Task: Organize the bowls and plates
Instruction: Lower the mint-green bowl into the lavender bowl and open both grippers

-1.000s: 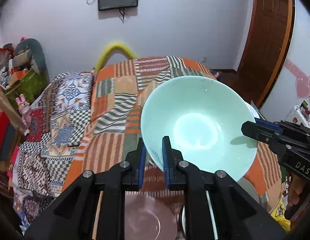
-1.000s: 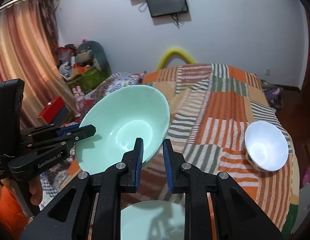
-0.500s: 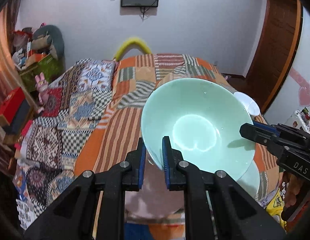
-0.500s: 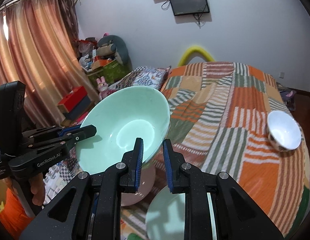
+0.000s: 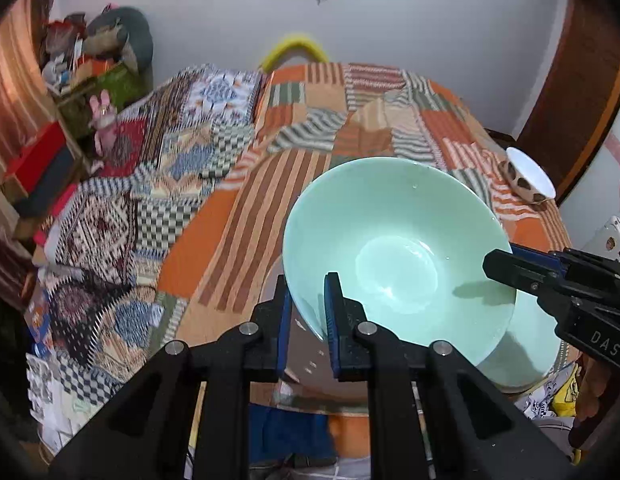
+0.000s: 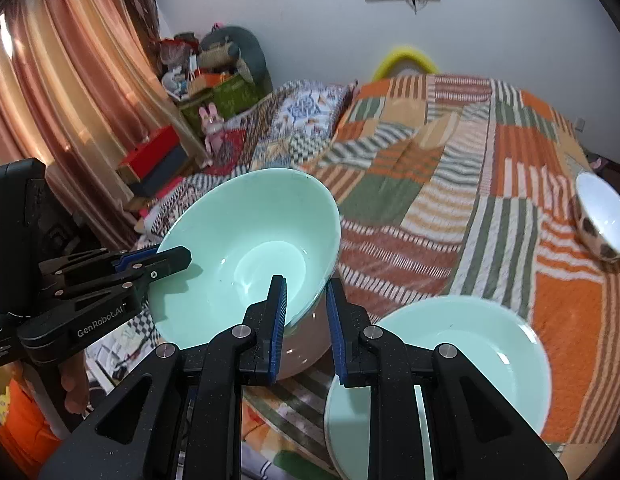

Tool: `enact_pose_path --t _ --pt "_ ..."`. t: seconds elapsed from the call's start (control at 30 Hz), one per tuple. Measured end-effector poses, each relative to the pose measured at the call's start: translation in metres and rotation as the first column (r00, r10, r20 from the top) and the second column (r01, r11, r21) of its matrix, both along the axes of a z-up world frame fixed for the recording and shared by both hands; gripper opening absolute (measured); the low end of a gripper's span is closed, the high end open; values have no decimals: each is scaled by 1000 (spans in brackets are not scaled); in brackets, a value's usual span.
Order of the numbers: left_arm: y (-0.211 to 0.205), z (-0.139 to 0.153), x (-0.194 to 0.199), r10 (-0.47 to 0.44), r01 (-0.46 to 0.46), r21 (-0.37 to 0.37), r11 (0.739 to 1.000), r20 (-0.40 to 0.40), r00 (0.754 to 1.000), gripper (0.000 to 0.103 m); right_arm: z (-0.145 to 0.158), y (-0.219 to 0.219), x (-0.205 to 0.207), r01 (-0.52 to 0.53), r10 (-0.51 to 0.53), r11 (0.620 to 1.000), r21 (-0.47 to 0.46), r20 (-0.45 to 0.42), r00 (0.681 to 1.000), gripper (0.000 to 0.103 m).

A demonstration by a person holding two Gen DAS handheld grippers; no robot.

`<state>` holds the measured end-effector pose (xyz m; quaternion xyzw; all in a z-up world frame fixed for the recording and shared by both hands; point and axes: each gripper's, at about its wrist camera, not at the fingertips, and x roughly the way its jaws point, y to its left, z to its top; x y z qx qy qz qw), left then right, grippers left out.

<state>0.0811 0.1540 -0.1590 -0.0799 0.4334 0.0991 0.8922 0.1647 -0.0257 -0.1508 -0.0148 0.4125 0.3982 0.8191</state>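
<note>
A large mint green bowl [image 5: 398, 256] is held in the air above the bed by both grippers. My left gripper [image 5: 306, 312] is shut on its near rim. My right gripper [image 6: 305, 312] is shut on the opposite rim; it also shows in the left wrist view [image 5: 506, 268]. The left gripper shows in the right wrist view [image 6: 177, 258]. Below the bowl lies a pink plate [image 6: 305, 348] and beside it a mint green plate [image 6: 470, 360]. A small white bowl with brown spots [image 6: 602, 216] sits at the bed's right edge, also in the left wrist view [image 5: 528, 180].
The bed is covered by an orange striped patchwork quilt [image 6: 450, 168] and a patterned blanket [image 5: 149, 184]. Boxes, toys and bags [image 6: 213, 92] are piled by the curtain [image 6: 69, 80] at the left. A wooden door [image 5: 582, 80] stands at the right.
Both grippers have carried the green bowl back and to the left toward the near end of the bed. The pink and green plates now show more fully below it.
</note>
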Motion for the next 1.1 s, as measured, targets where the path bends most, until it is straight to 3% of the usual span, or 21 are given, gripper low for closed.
enact_pose_path --t 0.23,0.6,1.1 --pt "11 -35 0 29 -31 -25 999 -72 997 15 -25 14 0 -29 26 998 -47 -57 998 18" --pt "12 -62 10 33 -37 -24 999 -130 991 15 -44 25 2 -32 23 994 -108 -77 997 19" --pt "15 -69 14 52 -60 -49 997 -148 988 17 -56 31 8 -39 27 991 -126 -96 995 21"
